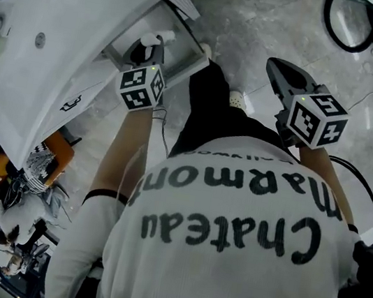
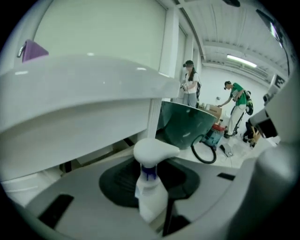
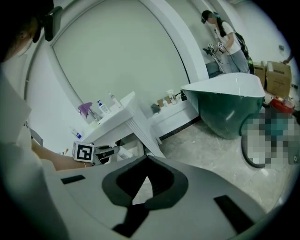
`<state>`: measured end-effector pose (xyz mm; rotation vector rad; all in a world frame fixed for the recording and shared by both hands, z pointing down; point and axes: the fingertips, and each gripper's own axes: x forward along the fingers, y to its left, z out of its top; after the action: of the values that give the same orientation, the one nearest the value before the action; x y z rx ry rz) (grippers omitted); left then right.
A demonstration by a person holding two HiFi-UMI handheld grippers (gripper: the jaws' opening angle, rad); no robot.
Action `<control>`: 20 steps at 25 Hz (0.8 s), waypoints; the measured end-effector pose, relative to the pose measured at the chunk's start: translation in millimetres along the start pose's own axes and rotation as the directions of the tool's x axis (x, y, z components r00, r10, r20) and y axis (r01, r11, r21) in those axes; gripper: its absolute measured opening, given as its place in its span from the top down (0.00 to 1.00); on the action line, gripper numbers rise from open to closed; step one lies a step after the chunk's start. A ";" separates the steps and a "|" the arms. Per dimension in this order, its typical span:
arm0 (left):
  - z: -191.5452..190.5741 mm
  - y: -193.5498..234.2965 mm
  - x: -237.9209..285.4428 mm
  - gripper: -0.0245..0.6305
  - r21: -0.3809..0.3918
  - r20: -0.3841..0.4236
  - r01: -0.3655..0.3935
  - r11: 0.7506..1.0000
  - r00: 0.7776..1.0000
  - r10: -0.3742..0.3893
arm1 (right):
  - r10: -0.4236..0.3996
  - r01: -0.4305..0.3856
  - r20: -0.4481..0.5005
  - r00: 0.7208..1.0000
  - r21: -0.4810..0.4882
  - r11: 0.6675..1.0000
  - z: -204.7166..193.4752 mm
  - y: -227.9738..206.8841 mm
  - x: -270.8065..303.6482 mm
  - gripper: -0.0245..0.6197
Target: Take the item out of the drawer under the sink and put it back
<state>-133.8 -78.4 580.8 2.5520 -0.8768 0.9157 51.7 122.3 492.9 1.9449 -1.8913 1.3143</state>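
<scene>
1. Where the white counter (image 1: 54,52) slopes across the left of the head view, its top is smooth and glossy.
2. The left forearm (image 1: 126,149), bare below a white sleeve, reaches forward to the left gripper (image 1: 152,43), which tilts downward with its checkered marker cube facing up.
3. That gripper pinches a spray bottle (image 2: 151,187) by its body, the ribbed dark pads pressed on either side just under the blue collar.
4. The bottle is white plastic with a rounded trigger head. It stands upright in the grip, in the air over the open drawer (image 1: 186,42), a shallow white-rimmed tray under the counter.
5. The floor (image 1: 264,23) is grey marbled stone.
6. The right forearm (image 1: 318,167) angles forward. The right gripper (image 1: 275,66), a smooth grey shell, points down, its dark tips pressed together on nothing.
</scene>
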 end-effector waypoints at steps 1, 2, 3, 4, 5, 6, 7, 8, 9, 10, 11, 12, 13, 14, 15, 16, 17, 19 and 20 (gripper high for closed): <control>8.4 -2.2 -3.6 0.79 -0.008 0.020 -0.005 1.000 1.000 0.005 | 0.008 -0.008 0.002 1.000 -0.022 1.000 4.9 2.7 -2.6 0.95; 16.3 -4.8 -7.8 0.79 -0.016 0.041 -0.009 1.000 0.999 0.009 | 0.017 -0.017 0.006 1.000 -0.043 0.999 10.0 5.4 -5.6 0.95; 23.3 -7.5 -13.4 0.79 -0.030 0.062 -0.012 0.999 0.998 0.014 | 0.025 -0.024 0.012 1.000 -0.061 0.998 14.8 7.8 -9.2 0.95; 29.9 -10.4 -20.7 0.79 -0.052 0.087 -0.015 0.999 0.996 0.019 | 0.033 -0.032 0.020 0.999 -0.077 0.997 19.3 9.8 -13.1 0.95; 37.0 -13.6 -29.3 0.79 -0.073 0.115 -0.018 0.997 0.993 0.026 | 0.042 -0.039 0.029 0.999 -0.093 0.995 24.0 11.4 -17.0 0.95; 45.3 -17.4 -39.2 0.79 -0.089 0.147 -0.020 0.996 0.989 0.033 | 0.051 -0.046 0.040 0.998 -0.108 0.993 29.0 12.7 -20.4 0.95; 54.9 -21.9 -50.3 0.79 -0.098 0.184 -0.023 0.995 0.982 0.040 | 0.061 -0.054 0.050 0.997 -0.124 0.991 33.9 14.2 -23.3 0.95; 65.4 -26.8 -62.6 0.79 -0.105 0.224 -0.024 0.994 0.973 0.047 | 0.072 -0.063 0.060 0.996 -0.140 0.988 38.3 16.0 -25.9 0.95; 76.3 -32.1 -75.9 0.79 -0.112 0.265 -0.023 0.993 0.963 0.052 | 0.085 -0.074 0.068 0.994 -0.154 0.985 41.8 18.2 -28.6 0.95; 87.2 -37.6 -89.6 0.79 -0.120 0.306 -0.020 0.993 0.951 0.056 | 0.098 -0.085 0.075 0.992 -0.167 0.982 44.6 21.1 -31.4 0.95; 98.2 -43.2 -103.5 0.79 -0.126 0.344 -0.014 0.992 0.937 0.056 | 0.114 -0.098 0.081 0.990 -0.179 0.979 47.1 24.9 -34.4 0.95; 109.1 -49.1 -117.0 0.79 -0.127 0.379 -0.005 0.992 0.924 0.053 | 0.131 -0.112 0.088 0.988 -0.191 0.975 49.6 29.6 -37.7 0.95; 119.6 -55.3 -130.1 0.79 -0.124 0.409 0.004 0.992 0.911 0.047 | 0.149 -0.127 0.096 0.984 -0.205 0.971 52.4 35.1 -41.2 0.95; 129.4 -61.3 -142.8 0.79 -0.117 0.435 0.012 0.993 0.899 0.040 | 0.167 -0.141 0.104 0.980 -0.220 0.965 55.4 41.2 -44.9 0.95; 138.5 -66.4 -155.2 0.79 -0.110 0.459 0.017 0.994 0.888 0.035 | 0.185 -0.155 0.113 0.976 -0.237 0.959 58.8 47.7 -48.5 0.95; 146.9 -70.1 -167.2 0.79 -0.105 0.481 0.019 0.994 0.876 0.035 | 0.204 -0.168 0.122 0.971 -0.255 0.952 62.6 54.6 -51.6 0.95; 154.6 -72.3 -178.9 0.79 -0.104 0.504 0.018 0.994 0.863 0.037 | 0.221 -0.179 0.131 0.966 -0.273 0.945 66.6 61.5 -54.4 0.95; 167.9 -75.7 -201.0 0.79 -0.109 0.550 0.020 0.994 0.834 0.043 | 0.256 -0.202 0.147 0.955 -0.304 0.931 74.1 74.3 -61.1 0.95; 173.7 -78.0 -211.5 0.78 -0.111 0.572 0.024 0.994 0.819 0.044 | 0.273 -0.215 0.154 0.950 -0.314 0.925 77.2 80.0 -65.8 0.95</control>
<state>-131.5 -2.0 306.6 2.7546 -1.0552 0.0594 30.6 106.6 366.5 1.7852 -2.3336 0.8471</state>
